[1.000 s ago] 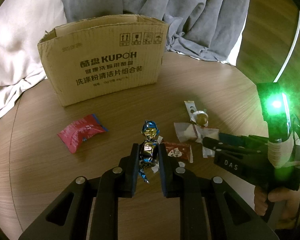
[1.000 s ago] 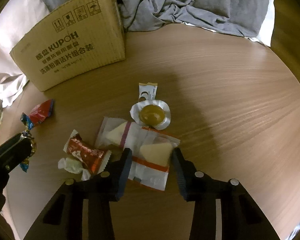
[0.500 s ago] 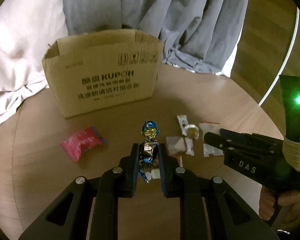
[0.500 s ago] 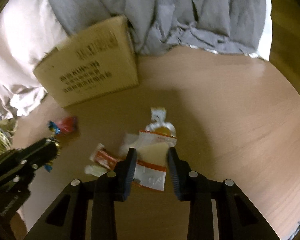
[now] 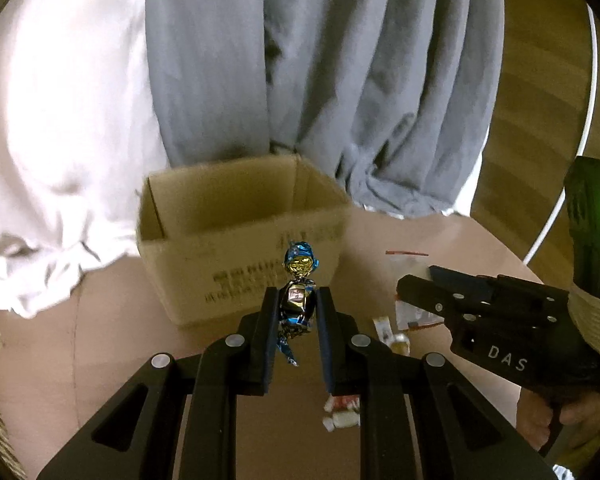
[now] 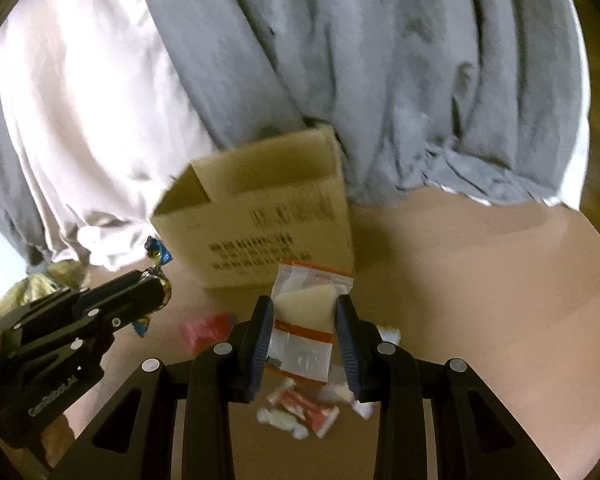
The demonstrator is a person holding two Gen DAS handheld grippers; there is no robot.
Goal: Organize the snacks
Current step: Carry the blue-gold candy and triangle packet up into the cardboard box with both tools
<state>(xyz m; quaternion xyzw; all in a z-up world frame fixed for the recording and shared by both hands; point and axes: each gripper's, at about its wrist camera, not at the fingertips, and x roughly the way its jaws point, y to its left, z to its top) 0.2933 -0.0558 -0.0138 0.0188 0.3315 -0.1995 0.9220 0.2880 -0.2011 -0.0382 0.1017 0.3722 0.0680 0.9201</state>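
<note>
My left gripper [image 5: 296,304] is shut on a blue-and-gold foil candy [image 5: 298,292] and holds it up in front of the open cardboard box [image 5: 236,240]. My right gripper [image 6: 304,320] is shut on a clear packet with a red stripe and white wedges [image 6: 304,320], lifted off the table before the box [image 6: 260,220]. The left gripper also shows in the right wrist view [image 6: 156,280], the right gripper in the left wrist view [image 5: 416,292].
Loose snacks lie on the round wooden table [image 6: 480,280]: a red-and-white candy [image 6: 308,412], a pink packet [image 6: 208,328], small wrappers [image 5: 392,332]. Grey cloth [image 5: 340,80] and pale cloth [image 5: 60,100] hang behind the box.
Both grippers have risen off the table with their snacks and tilted toward the box. The right gripper closed on the packet and lifted it.
</note>
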